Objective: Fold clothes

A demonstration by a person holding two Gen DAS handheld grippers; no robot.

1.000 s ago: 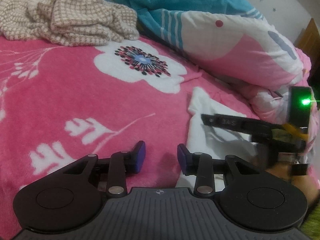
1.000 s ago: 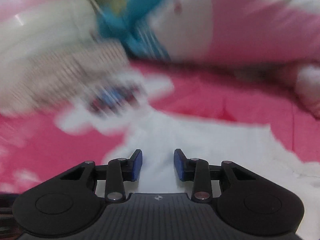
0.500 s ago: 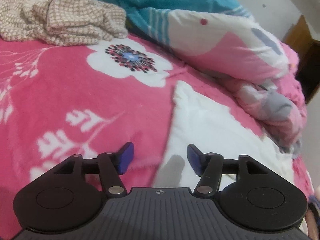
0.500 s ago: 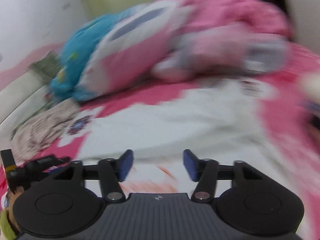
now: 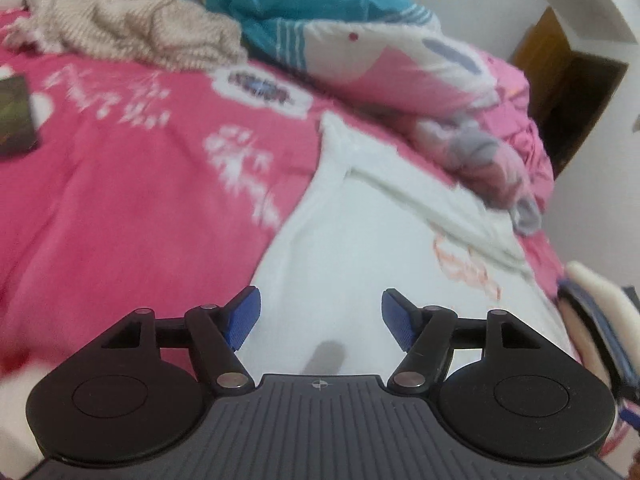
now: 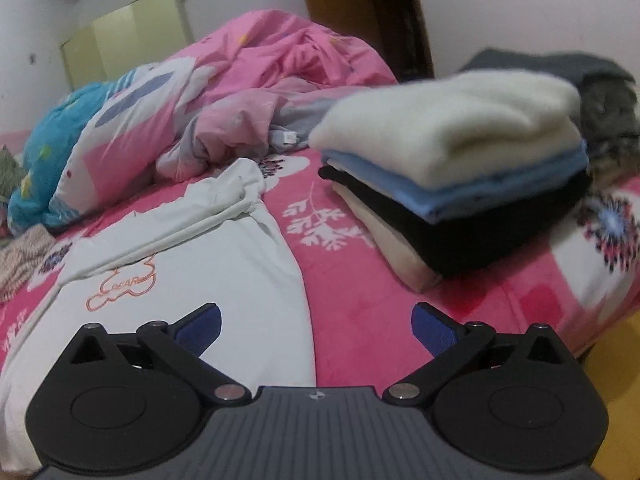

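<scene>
A white garment (image 5: 372, 248) with an orange outline print lies spread on the pink flowered bedspread (image 5: 120, 184). My left gripper (image 5: 320, 320) hovers open over its near part, nothing between the blue pads. In the right wrist view the same white garment (image 6: 192, 272) lies at the left with its sleeve folded across. My right gripper (image 6: 316, 326) is open wide above the garment's right edge and the bedspread (image 6: 360, 304), holding nothing. A stack of folded clothes (image 6: 456, 184) stands to the right.
A rumpled pink, white and blue quilt (image 5: 380, 64) is bunched along the far side. A beige checked garment (image 5: 132, 32) lies at the back left. A dark flat object (image 5: 14, 114) rests at the left edge. A grey heap (image 6: 600, 92) sits behind the stack.
Both grippers opened wider. The left one shifted right over the white garment; the right one swung right, bringing the folded stack into view.
</scene>
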